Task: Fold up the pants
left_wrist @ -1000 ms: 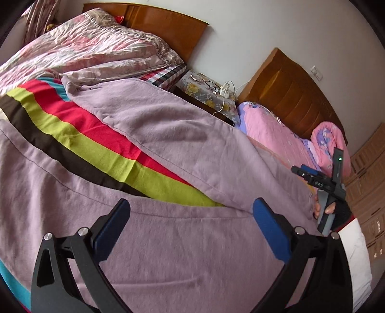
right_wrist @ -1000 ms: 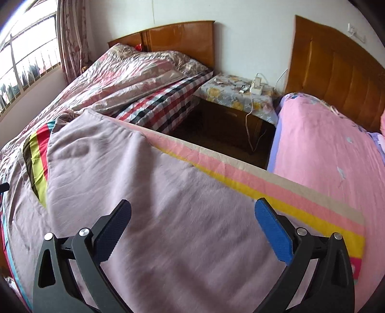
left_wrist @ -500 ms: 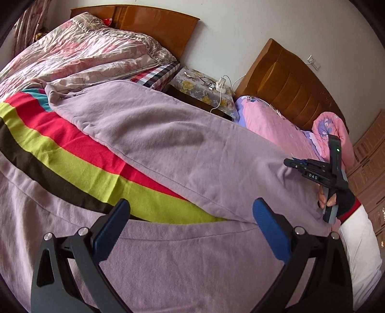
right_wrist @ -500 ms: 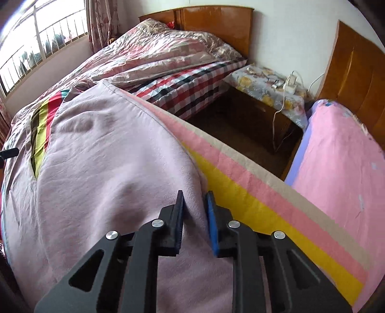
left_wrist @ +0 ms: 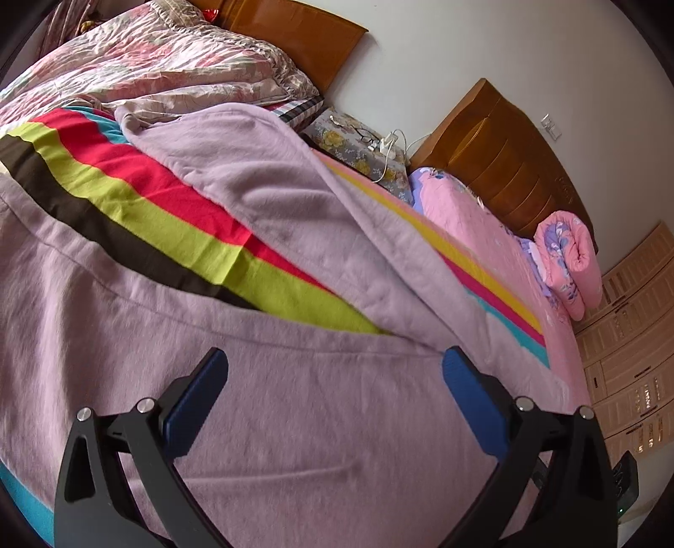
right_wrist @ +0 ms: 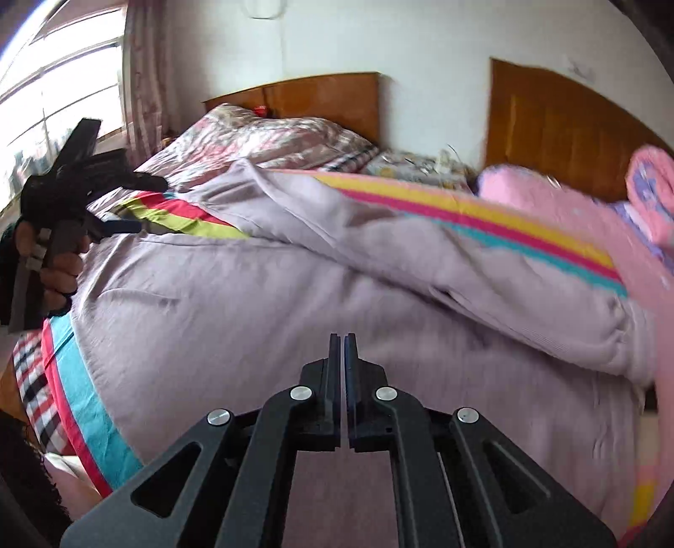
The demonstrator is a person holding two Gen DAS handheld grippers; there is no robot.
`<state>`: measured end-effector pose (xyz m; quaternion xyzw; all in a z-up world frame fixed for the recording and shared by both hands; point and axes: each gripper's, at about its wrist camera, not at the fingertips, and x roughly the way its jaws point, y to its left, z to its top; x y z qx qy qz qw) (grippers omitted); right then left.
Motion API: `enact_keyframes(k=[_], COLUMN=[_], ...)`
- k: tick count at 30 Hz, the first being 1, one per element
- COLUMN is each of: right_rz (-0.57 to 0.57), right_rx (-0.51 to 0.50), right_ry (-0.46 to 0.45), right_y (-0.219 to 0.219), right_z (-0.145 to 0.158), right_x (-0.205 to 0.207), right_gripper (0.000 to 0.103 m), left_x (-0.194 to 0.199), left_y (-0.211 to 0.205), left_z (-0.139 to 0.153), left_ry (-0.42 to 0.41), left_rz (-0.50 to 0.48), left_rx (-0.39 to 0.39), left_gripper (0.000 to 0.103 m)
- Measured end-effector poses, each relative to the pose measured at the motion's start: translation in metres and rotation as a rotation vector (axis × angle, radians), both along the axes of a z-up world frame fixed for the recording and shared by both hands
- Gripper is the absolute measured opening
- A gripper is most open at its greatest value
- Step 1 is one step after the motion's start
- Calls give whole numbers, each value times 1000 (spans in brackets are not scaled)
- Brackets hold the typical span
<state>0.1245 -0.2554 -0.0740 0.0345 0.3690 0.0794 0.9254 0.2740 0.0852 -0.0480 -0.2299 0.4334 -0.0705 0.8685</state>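
Observation:
Lilac pants lie spread on a striped blanket, with the two legs forking towards the far left. My left gripper hangs open over the near leg with nothing between its blue pads. A hand holds it at the left of the right wrist view. My right gripper is closing, its jaws almost together on a thin pinch of the pants. The far leg rises in a ridge, and its ribbed waistband is bunched at the right.
A flowered quilt is heaped at the bed's far end under a wooden headboard. A cluttered nightstand stands between this bed and a pink bed, which carries a rolled pink quilt. Drawers line the right; a window is at the left.
My right gripper went from wide open to nearly shut at the pants' edge and swung across the bed. The far leg's outer side shifted, baring yellow and pink stripes. My left gripper stayed open.

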Motion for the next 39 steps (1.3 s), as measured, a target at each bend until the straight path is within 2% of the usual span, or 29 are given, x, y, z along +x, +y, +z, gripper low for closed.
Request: enact_keyframes(k=[1, 2, 3, 4, 5, 6, 9, 11, 13, 15, 18, 19, 22, 26, 29, 30, 31, 32, 33, 36, 39], right_rz=[-43, -87, -130, -154, -178, -222, -315, -393, -463, -538, -571, -584, -591, -554, -536, -532, -530, -527, -523, -508, -496], right_rx=[45, 82, 127, 198, 268, 339, 544, 586, 629, 684, 755, 766, 789, 771, 774, 776, 786, 800, 813, 814, 805], right_ry=[24, 25, -2, -46, -64, -63, -26, 40, 48, 22, 5, 5, -10, -84, -99, -98, -97, -97, -99, -101, -103], right_y=[-8, -17, -28, -39, -50, -62, -90, -95, -100, -110, -119, -121, -123, -123, -127, -127, -128, -130, -132, -137, -139], right_z=[-4, -4, -3, 0, 0, -1, -13, -26, -35, -38, -39, -40, -37, -25, -22, -23, -25, -27, -31, -32, -32], right_x=[-3, -6, -13, -17, -16, -12, 9, 26, 35, 41, 52, 56, 61, 55, 58, 58, 59, 58, 53, 54, 53], right_gripper=[21, 63, 86, 95, 91, 81, 72, 60, 53, 52, 51, 47, 18, 15, 15, 15, 15, 15, 15, 15, 15], left_x=[-2, -4, -6, -9, -12, -13, -15, -17, -19, -20, -19, -18, -6, 35, 86, 104, 121, 137, 152, 185, 204], left_y=[-3, -6, -8, -9, -11, -12, -15, -17, -16, -16, -13, -13, -14, -21, -28, -31, -35, -40, -42, -40, -41], left_z=[-4, -5, -5, -4, -3, -2, -3, -8, -12, -13, -11, -10, -7, -6, -8, -10, -10, -11, -15, -29, -37], left_ry=[9, 12, 8, -1, -10, -17, -20, -5, 8, 8, 5, 4, 19, 84, 152, 182, 208, 235, 263, 331, 336], left_rz=[-15, -32, -44, -55, -63, -70, -80, -81, -86, -92, -100, -105, -122, -172, -178, -167, -156, -144, -119, -55, -48], left_rx=[19, 36, 49, 56, 64, 68, 56, 41, 25, 23, 29, 28, 4, -151, -304, -330, -312, -268, -243, -248, -242], left_gripper=[102, 102, 102, 102, 102, 102, 102, 102, 102, 102, 102, 102, 102, 102, 101, 100, 98, 89, 84, 73, 58])
